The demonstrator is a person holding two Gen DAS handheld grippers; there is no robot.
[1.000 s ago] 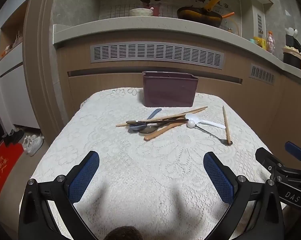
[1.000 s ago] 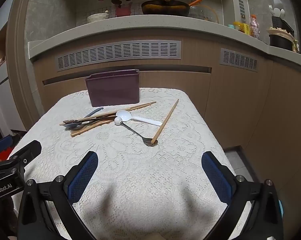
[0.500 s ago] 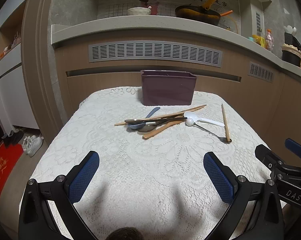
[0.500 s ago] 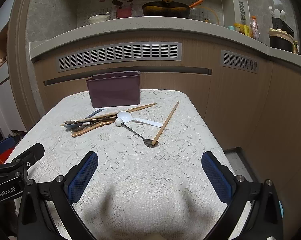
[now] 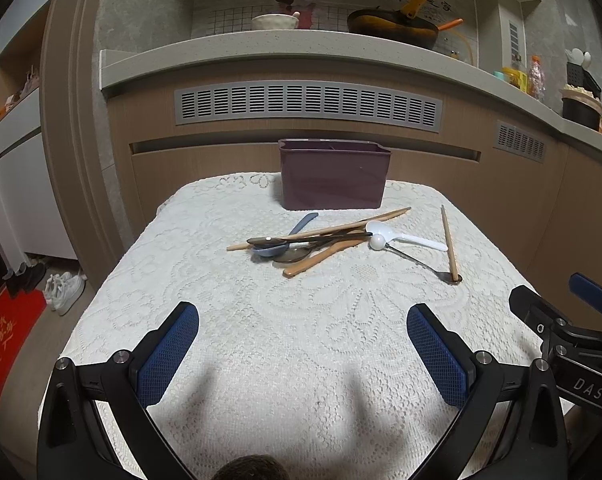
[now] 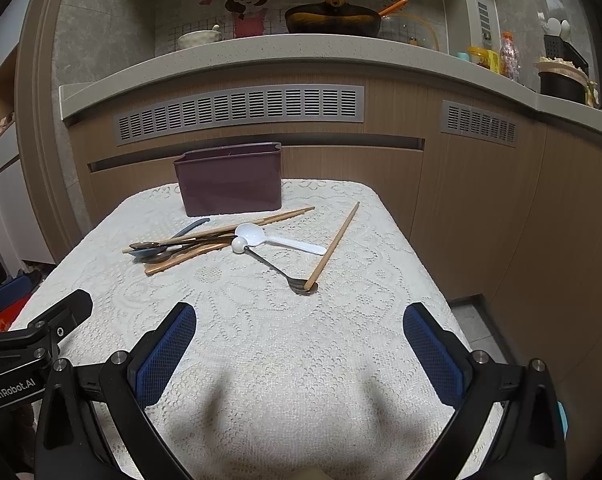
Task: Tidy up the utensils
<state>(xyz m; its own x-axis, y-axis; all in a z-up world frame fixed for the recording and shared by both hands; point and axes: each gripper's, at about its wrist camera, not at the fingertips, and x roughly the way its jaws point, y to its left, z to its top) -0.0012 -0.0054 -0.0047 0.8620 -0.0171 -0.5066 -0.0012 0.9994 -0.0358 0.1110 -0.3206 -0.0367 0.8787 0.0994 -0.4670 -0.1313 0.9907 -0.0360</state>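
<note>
A dark purple utensil box [image 5: 335,174] [image 6: 231,184] stands at the far edge of the lace-covered table [image 5: 261,344]. In front of it lies a pile of utensils: a long chopstick [image 5: 321,229], a wooden spoon [image 5: 321,258], a blue spoon [image 5: 297,230], dark metal spoons [image 5: 285,242], and a white spoon [image 5: 405,236] [image 6: 281,240]. A black spoon [image 6: 279,270] and a single chopstick [image 5: 448,242] [image 6: 335,242] lie to the right. My left gripper [image 5: 301,344] and right gripper [image 6: 299,342] are open, empty, and low over the near table.
A kitchen counter [image 5: 301,44] with a bowl and pan runs behind the table. Cabinets stand at the right. Shoes [image 5: 63,286] and a red mat [image 5: 1,336] lie on the floor at the left. The right gripper's body shows in the left wrist view [image 5: 561,332].
Both grippers have moved slightly forward and lower toward the utensils. Nothing on the table has moved.
</note>
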